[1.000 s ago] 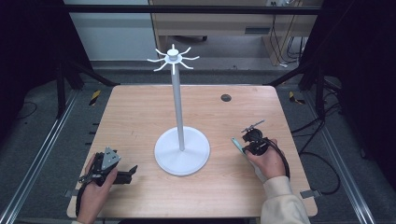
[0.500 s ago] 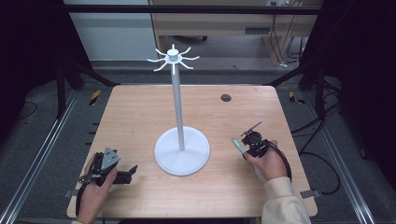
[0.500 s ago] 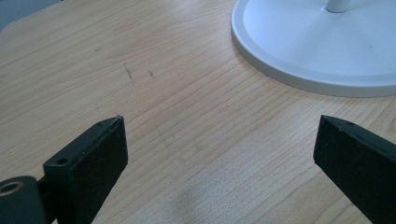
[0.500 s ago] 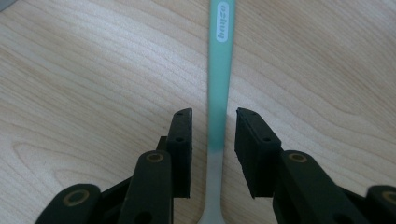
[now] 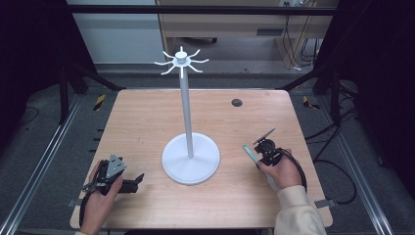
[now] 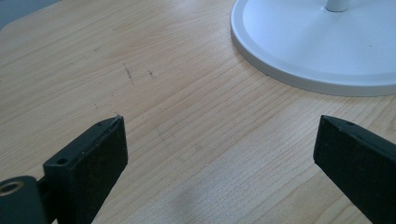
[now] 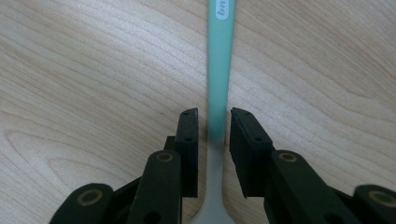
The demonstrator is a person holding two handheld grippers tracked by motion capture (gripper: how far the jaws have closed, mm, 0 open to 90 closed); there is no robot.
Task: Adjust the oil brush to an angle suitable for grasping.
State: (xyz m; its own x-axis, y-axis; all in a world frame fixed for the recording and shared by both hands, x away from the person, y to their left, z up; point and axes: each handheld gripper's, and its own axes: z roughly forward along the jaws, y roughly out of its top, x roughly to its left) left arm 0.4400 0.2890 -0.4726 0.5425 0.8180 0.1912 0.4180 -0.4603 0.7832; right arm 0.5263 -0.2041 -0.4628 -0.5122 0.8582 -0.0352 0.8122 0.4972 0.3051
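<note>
My right gripper (image 7: 214,126) has just been closing around the green spoon handle (image 7: 218,70), mid-frame, to lift it. My left gripper (image 6: 219,140) waits wide open, holding nothing.

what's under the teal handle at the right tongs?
Bare wooden table lies under the teal handle, which runs between the right tongs. Its grey lower end passes behind the tongs' body, covered.

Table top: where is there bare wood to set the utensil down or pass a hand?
The far strip between the white stand's base and the small dark disc is bare, and so is the left half beyond the left gripper. It is tightest near the right gripper, where the green-handled utensil lies close to the base.
</note>
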